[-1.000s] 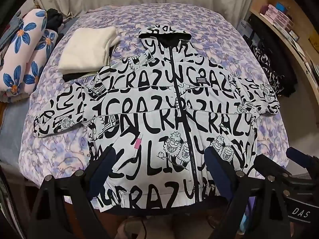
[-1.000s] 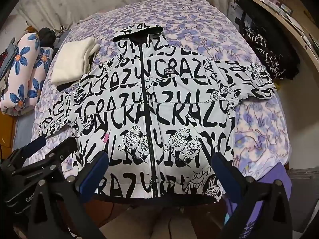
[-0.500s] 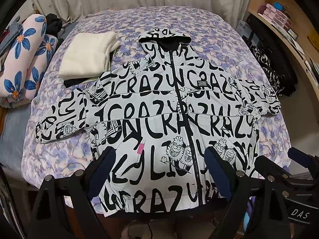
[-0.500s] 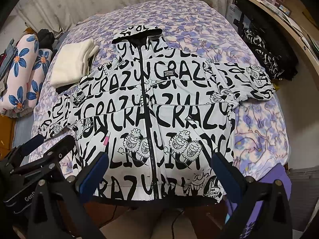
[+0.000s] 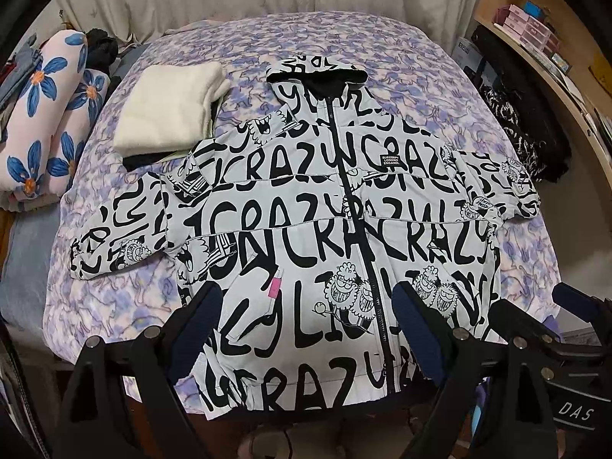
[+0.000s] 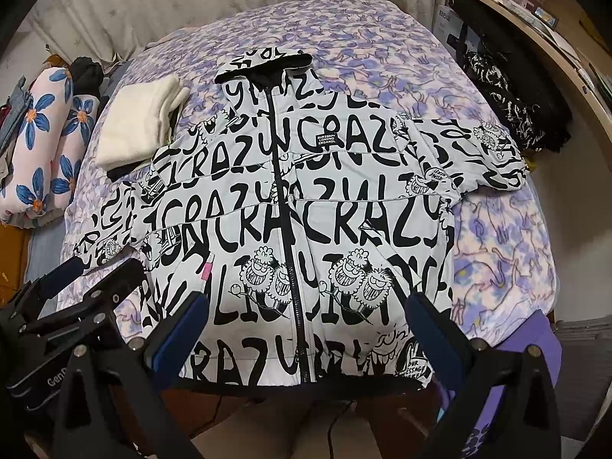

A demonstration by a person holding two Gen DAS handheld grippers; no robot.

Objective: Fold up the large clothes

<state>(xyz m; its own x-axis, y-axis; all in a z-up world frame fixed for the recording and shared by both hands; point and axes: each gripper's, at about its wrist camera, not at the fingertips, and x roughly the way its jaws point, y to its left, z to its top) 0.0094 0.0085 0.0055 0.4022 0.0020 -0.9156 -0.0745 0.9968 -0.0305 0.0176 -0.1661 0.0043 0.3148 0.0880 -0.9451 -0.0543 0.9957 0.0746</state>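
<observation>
On the bed, the jacket lies flat, zipped, sleeves out, hem hanging off the near edge. Left gripper and right gripper hover spread, empty. Risk: the slick fabric slides off, or a fold drags the towel touching its shoulder.

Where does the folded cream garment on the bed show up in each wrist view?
Left wrist view: the folded cream garment lies upper left, beside the jacket's shoulder, hood to its right.
Right wrist view: the folded cream garment sits left of centre, higher up, again at that shoulder.
Shared landmark: the jacket's black-lined hood.
</observation>
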